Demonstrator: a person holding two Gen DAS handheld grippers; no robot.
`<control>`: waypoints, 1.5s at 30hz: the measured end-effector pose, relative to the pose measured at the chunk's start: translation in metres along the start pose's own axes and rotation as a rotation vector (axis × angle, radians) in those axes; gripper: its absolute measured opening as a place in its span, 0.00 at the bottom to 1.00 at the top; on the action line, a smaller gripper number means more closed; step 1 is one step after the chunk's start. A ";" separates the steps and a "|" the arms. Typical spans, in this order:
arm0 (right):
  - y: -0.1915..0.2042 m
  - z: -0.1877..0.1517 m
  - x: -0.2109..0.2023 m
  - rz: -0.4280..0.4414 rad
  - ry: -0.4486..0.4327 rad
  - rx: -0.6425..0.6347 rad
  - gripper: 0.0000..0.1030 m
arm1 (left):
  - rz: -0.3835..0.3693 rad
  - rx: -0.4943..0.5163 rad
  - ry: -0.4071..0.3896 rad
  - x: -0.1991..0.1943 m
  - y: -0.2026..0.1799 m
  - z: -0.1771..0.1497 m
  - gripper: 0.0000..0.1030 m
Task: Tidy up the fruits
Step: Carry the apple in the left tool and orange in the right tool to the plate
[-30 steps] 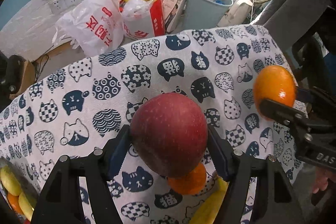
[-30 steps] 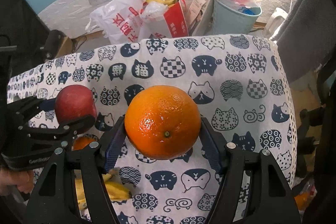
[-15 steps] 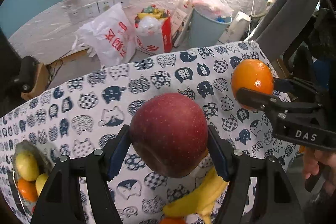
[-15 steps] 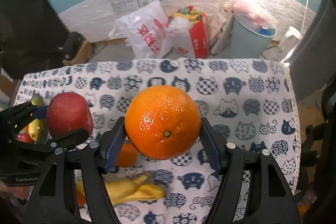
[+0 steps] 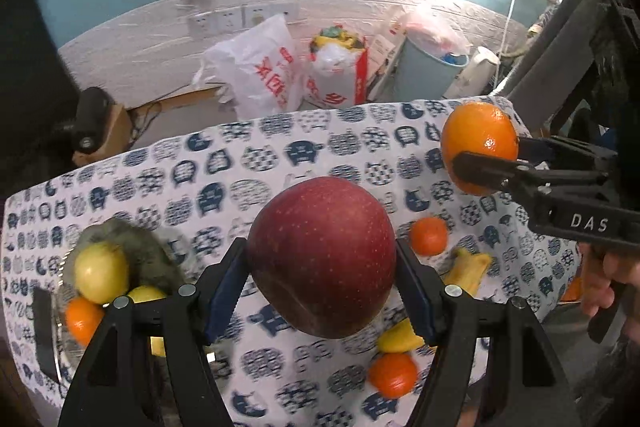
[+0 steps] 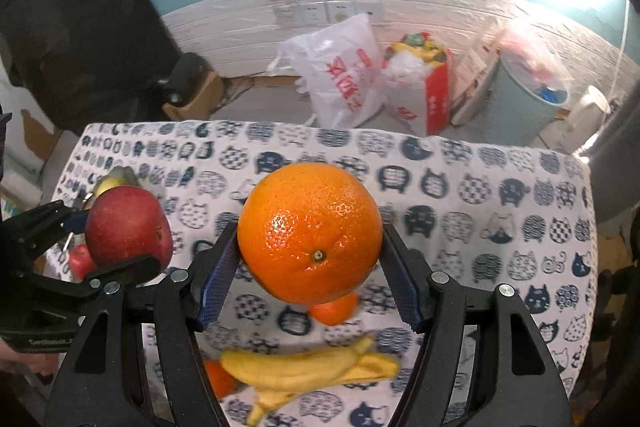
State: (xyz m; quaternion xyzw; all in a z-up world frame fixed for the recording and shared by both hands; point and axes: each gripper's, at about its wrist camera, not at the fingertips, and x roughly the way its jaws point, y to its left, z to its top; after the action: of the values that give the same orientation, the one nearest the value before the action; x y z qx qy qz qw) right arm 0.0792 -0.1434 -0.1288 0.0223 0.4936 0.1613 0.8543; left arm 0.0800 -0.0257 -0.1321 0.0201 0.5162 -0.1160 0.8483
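Red and round, the speckled apple [image 5: 322, 255] fills the middle of my left view, clamped between the blue-padded fingers [image 5: 224, 287] of my left claw [image 5: 322, 283] and held up above the surface [image 5: 280, 163], which is covered in a white cloth printed with navy cats. Off to the right of that claw, my right claw [image 5: 486, 157] grips a large bright orange [image 5: 480, 147] at about the same height; in its own view the orange [image 6: 310, 233] sits squarely between the pads, stem scar facing me, with the right claw [image 6: 310, 269] clenched on it.

Below and left of the left claw I see a metal bowl [image 5: 60, 339] holding a yellow-green apple [image 5: 102, 269] and a small orange fruit [image 5: 82, 319]; the bowl is blurred. Under and right of the apple lie two small mandarins [image 5: 428, 235] and a peeled yellow banana [image 5: 466, 267] on the cloth. From the right view the banana [image 6: 304, 367] lies directly beneath the claw, with one mandarin [image 6: 334, 309] just beyond it.

Past the surface's far edge stand a white plastic bag with red print [image 6: 340, 75] and a pale blue bin [image 6: 520, 103].
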 end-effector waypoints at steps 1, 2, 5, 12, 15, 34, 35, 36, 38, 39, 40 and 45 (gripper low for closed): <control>0.007 0.001 0.001 0.008 0.001 -0.009 0.67 | 0.006 -0.008 -0.003 -0.003 0.006 -0.003 0.70; 0.011 0.002 0.002 0.013 0.002 -0.015 0.67 | 0.009 -0.020 -0.004 -0.006 0.014 -0.006 0.70; 0.030 0.004 0.005 0.032 0.003 -0.044 0.67 | 0.015 -0.051 -0.007 -0.012 0.031 -0.014 0.70; 0.073 0.009 0.014 0.075 0.009 -0.103 0.67 | 0.039 -0.113 -0.020 -0.029 0.070 -0.036 0.70; 0.090 0.010 0.018 0.093 0.017 -0.124 0.67 | 0.051 -0.140 -0.022 -0.035 0.087 -0.045 0.70; 0.169 0.008 0.049 0.154 0.075 -0.231 0.67 | 0.079 -0.291 0.014 -0.031 0.168 -0.088 0.70; 0.171 0.008 0.050 0.155 0.077 -0.235 0.67 | 0.079 -0.297 0.020 -0.028 0.171 -0.089 0.70; 0.173 0.007 0.051 0.155 0.079 -0.238 0.67 | 0.080 -0.304 0.027 -0.025 0.175 -0.091 0.70; 0.177 0.006 0.054 0.157 0.086 -0.245 0.67 | 0.076 -0.317 0.039 -0.021 0.181 -0.093 0.70; 0.178 0.006 0.055 0.157 0.088 -0.247 0.67 | 0.074 -0.326 0.046 -0.018 0.184 -0.095 0.70; 0.180 0.005 0.056 0.158 0.092 -0.249 0.67 | 0.072 -0.332 0.052 -0.016 0.186 -0.095 0.70; 0.186 0.004 0.062 0.162 0.105 -0.258 0.67 | 0.042 -0.355 0.083 -0.004 0.193 -0.100 0.70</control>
State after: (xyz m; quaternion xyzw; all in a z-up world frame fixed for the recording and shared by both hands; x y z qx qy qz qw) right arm 0.0635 0.0519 -0.1420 -0.0564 0.5093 0.2927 0.8073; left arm 0.0333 0.1779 -0.1911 -0.1145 0.5626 -0.0044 0.8188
